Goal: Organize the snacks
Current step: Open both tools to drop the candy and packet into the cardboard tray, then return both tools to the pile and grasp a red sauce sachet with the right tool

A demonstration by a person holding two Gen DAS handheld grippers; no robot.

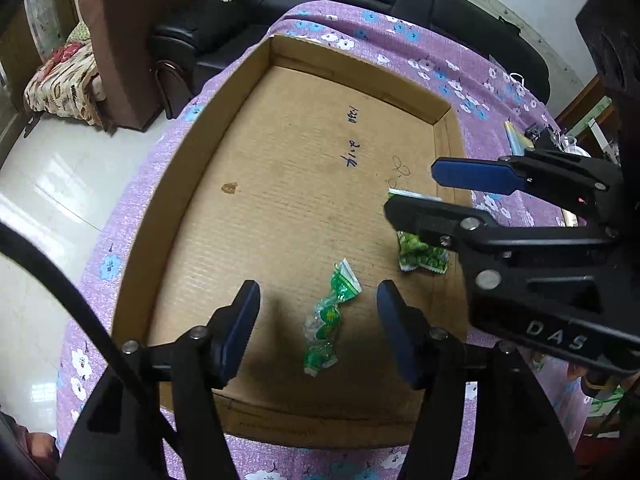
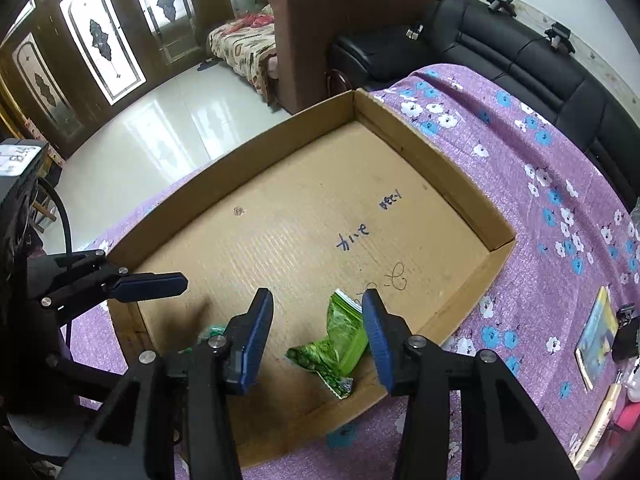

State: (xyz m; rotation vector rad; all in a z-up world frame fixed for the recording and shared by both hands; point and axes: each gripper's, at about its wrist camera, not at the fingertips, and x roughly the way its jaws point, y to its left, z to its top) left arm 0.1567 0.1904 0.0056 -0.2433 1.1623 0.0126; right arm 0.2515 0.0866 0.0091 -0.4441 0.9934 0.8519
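Note:
A shallow cardboard box [image 1: 200,184] lies on a purple flowered cloth; it also shows in the right wrist view [image 2: 452,184]. Two green snack packets lie on its floor near the front edge. My left gripper [image 1: 318,312] is open, above and astride a twisted green packet [image 1: 326,316]. My right gripper [image 2: 318,320] is open above the other green packet [image 2: 340,340], which shows in the left wrist view [image 1: 420,254] partly under the right gripper [image 1: 412,188]. The twisted packet [image 2: 212,330] peeks out behind my right gripper's left finger. The left gripper [image 2: 152,284] shows at the left.
A black sofa [image 2: 520,48] and a brown armchair [image 2: 320,32] stand behind the table. A yellow-blue flat packet [image 2: 596,336] and other small items lie on the cloth at the right. The tiled floor [image 1: 60,168] lies beyond the table's left edge.

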